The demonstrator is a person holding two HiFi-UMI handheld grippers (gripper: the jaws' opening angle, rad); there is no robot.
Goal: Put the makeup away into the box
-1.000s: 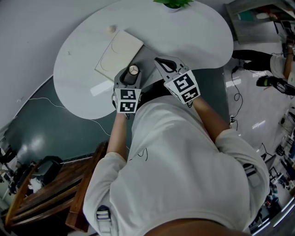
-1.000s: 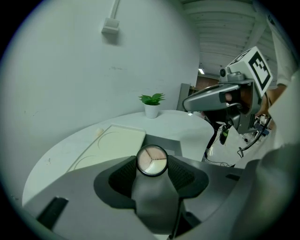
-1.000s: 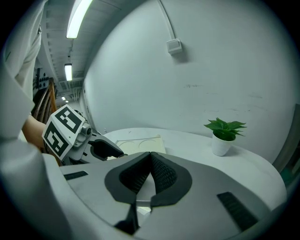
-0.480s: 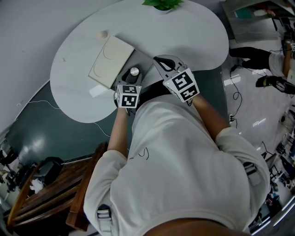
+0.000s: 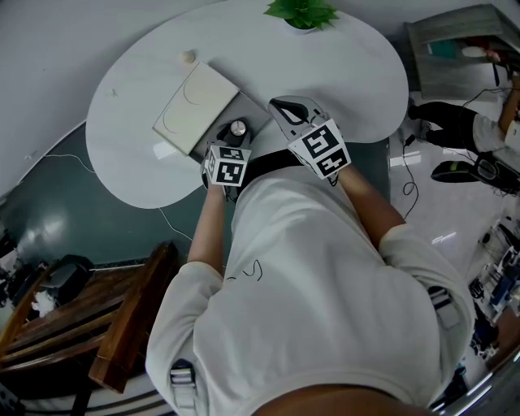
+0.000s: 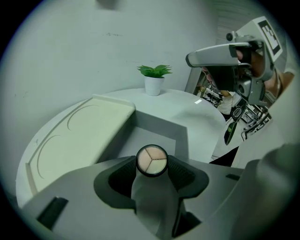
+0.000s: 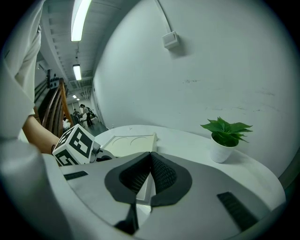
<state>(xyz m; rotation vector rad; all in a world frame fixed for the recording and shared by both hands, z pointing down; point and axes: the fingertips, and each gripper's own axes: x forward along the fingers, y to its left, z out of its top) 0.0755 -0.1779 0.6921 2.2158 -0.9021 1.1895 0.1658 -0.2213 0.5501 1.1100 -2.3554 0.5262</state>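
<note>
A round makeup compact (image 6: 151,160) with three pale shades sits clamped between the jaws of my left gripper (image 6: 151,169). It hangs above the near edge of the open grey box (image 6: 157,133). The box's cream lid (image 6: 79,133) lies flat to its left. From the head view, the compact (image 5: 237,128) is in the left gripper (image 5: 233,136), just right of the lid (image 5: 191,110) and over the box (image 5: 251,106). My right gripper (image 5: 284,107) hovers beside the box. In its own view, the right gripper (image 7: 150,161) is shut on nothing.
A small potted plant (image 5: 302,13) stands at the far edge of the white table (image 5: 341,65). A tiny pale ball (image 5: 188,56) lies beyond the lid. A wooden chair (image 5: 106,325) stands behind me on the left. Another person (image 5: 479,130) is on the floor at right.
My left gripper has carried the compact forward and to the right, away from the lid and over the grey box. The right gripper has stayed put, shut.
</note>
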